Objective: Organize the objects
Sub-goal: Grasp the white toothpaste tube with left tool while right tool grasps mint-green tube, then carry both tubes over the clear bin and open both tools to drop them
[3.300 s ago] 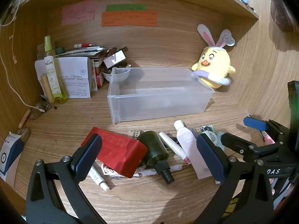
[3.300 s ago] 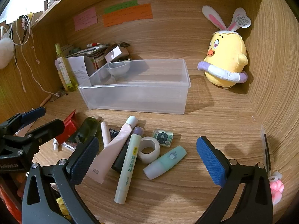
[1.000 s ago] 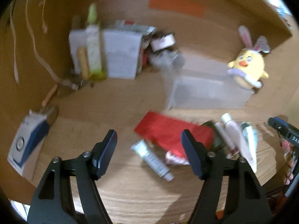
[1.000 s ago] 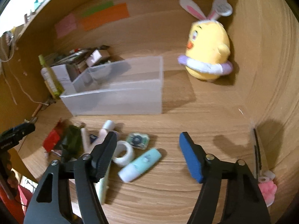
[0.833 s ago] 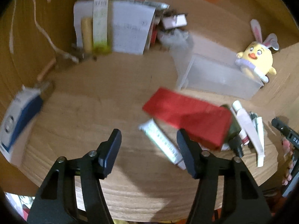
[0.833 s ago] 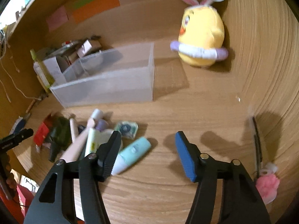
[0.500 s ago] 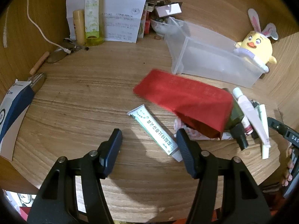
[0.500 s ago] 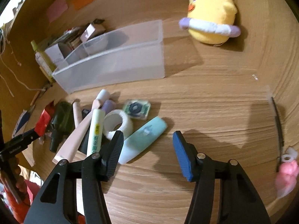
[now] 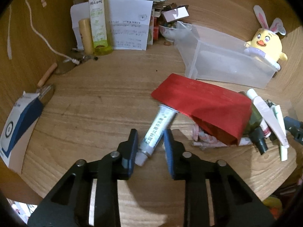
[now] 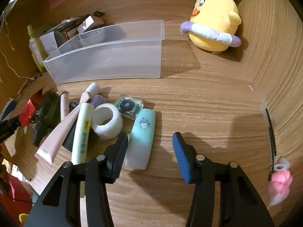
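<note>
The white ointment tube (image 9: pixel 158 130) lies on the wooden counter (image 9: pixel 98 102), its far end tucked under the near edge of the red envelope (image 9: pixel 204 104). The left claw (image 9: pixel 149 141) is closing around the tube's near end, both pads touching its sides.

In the right wrist view, the mint-green tube (image 10: pixel 141 140) lies flat at the right edge of a pile of toiletries, beside a white tape roll (image 10: pixel 107 121) and a pale-green tube (image 10: pixel 82 132). The right claw (image 10: pixel 149 151) is closing, its left pad against the mint-green tube and its right pad apart from it.

Farther back stands the clear plastic bin (image 10: pixel 106 64), with a yellow plush chick (image 10: pixel 214 17) to its right.
</note>
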Tool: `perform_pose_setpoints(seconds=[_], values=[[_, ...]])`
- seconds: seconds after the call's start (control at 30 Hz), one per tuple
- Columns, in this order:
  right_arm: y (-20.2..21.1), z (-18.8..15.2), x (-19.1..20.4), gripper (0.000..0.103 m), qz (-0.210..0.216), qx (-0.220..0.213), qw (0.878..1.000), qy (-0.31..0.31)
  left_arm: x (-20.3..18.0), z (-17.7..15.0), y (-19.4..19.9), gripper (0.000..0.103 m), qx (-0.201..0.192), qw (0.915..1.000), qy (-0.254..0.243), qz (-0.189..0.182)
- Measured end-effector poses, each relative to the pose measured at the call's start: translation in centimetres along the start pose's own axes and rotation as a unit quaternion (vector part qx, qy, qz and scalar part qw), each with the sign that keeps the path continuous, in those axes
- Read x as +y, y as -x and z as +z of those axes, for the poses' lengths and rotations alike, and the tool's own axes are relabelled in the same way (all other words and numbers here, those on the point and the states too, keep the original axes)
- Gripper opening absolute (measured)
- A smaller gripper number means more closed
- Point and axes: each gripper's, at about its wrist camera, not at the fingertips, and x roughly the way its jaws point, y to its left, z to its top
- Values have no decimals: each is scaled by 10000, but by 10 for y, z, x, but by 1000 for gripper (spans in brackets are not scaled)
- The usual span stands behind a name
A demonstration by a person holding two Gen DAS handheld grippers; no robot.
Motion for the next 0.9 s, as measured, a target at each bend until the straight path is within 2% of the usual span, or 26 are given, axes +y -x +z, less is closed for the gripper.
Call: perform_pose_setpoints(seconds=[0.07, 0.1, 0.43, 0.6, 0.9], values=[[-2, 1, 2, 28, -84, -51, 9999, 81, -1, 3, -4, 15, -63, 9999, -81, 60], [-2, 1, 3, 23, -143, -78, 9998, 114, -1, 4, -5, 16, -92, 9999, -103, 90], [5, 4, -2, 23, 122, -201, 9997, -113, 6, 9, -2, 15, -217, 9996, 170, 29], [25, 19, 1, 23, 205, -556, 9982, -84, 1, 22, 19, 15, -520, 9984, 160, -119], [56, 65, 16, 23, 271, -1282, 9912, 158, -21, 70, 44, 15, -1021, 9940, -21, -383]])
